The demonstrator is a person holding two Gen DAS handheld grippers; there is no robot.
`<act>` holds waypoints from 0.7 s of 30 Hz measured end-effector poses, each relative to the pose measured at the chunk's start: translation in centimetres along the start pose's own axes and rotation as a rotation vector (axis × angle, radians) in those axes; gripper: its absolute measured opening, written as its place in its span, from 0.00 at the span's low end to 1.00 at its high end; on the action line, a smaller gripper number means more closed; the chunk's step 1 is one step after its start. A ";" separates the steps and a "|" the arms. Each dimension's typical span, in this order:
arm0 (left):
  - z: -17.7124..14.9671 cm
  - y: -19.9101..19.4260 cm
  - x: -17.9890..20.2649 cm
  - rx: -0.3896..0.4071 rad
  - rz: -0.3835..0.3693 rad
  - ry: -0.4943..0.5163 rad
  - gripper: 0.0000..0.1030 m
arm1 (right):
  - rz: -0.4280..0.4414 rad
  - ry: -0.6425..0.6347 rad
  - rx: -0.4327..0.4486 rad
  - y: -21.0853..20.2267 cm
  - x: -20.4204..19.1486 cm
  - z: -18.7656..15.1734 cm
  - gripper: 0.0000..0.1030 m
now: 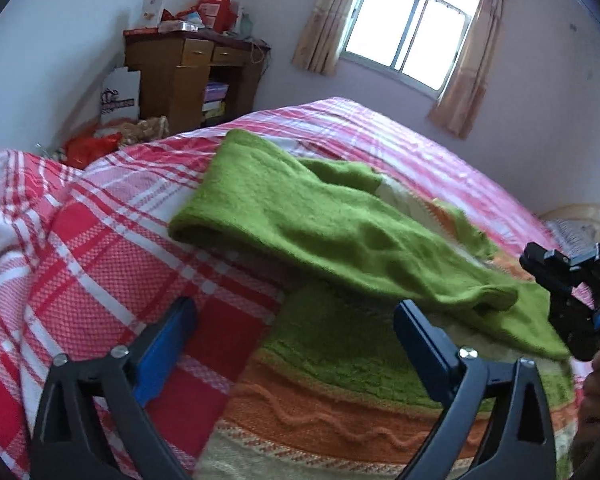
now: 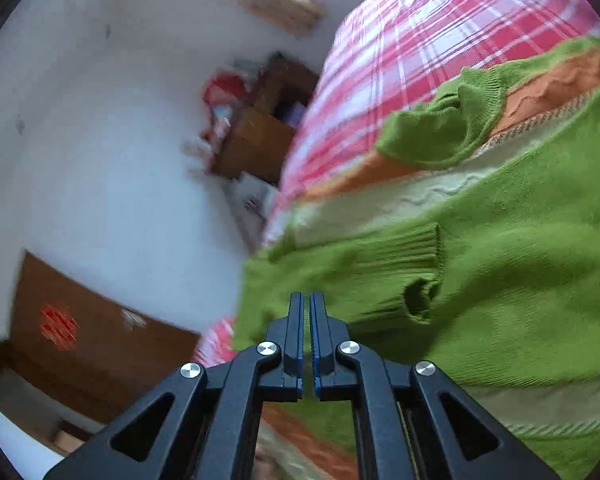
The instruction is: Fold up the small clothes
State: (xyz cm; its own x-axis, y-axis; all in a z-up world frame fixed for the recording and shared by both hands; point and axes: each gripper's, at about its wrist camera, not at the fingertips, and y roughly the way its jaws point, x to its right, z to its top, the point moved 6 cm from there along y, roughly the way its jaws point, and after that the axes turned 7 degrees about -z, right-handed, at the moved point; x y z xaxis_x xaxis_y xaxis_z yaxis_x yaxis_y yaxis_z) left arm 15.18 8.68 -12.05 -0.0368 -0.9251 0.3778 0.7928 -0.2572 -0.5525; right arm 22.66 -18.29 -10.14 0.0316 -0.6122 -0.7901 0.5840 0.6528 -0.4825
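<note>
A green knitted sweater (image 1: pixel 300 216) with orange and cream stripes lies on the bed, one sleeve folded across the body. My left gripper (image 1: pixel 296 316) is open and empty, hovering over the sweater's striped lower part. The right gripper (image 1: pixel 572 296) shows at the right edge of the left wrist view, at the sweater's far side. In the right wrist view the sweater (image 2: pixel 500 264) fills the right half, with a ribbed cuff (image 2: pixel 416 280) just ahead. My right gripper (image 2: pixel 306 300) has its jaws pressed nearly together at the green fabric's edge; whether cloth is pinched between them is unclear.
The bed is covered by a red, pink and white plaid sheet (image 1: pixel 112 240). A brown wooden cabinet (image 1: pixel 192 80) with clutter on top stands at the far wall, bags on the floor beside it. A curtained window (image 1: pixel 408 32) is behind the bed.
</note>
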 end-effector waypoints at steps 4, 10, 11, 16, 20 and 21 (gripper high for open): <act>0.1 0.1 0.2 0.003 0.004 0.008 0.99 | -0.077 -0.056 0.065 -1.0 0.1 0.8 0.35; 0.0 0.1 0.1 0.009 -0.013 -0.001 1.00 | -0.142 -0.088 0.130 -1.9 0.6 2.3 0.89; 0.0 0.1 0.1 0.009 -0.010 0.002 1.00 | -0.198 -0.136 0.121 -1.3 0.5 2.4 0.89; -0.1 0.1 0.1 0.015 -0.012 0.003 1.00 | -0.384 -0.315 -0.005 3.7 1.1 1.6 0.42; -0.1 0.1 0.1 0.013 -0.005 0.008 1.00 | -0.503 -0.444 0.013 5.6 0.3 0.5 0.32; -0.1 0.1 0.2 0.012 0.000 0.012 1.00 | -0.539 -0.486 0.016 5.8 -0.1 0.0 0.23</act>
State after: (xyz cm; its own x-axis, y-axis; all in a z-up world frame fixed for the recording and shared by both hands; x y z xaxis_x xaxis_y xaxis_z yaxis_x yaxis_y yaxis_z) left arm 15.16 8.45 -12.11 -0.0439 -0.9283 0.3693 0.8002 -0.2540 -0.5434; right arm 25.99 -14.47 -12.86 0.0911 -0.9785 -0.1849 0.6318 0.2004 -0.7488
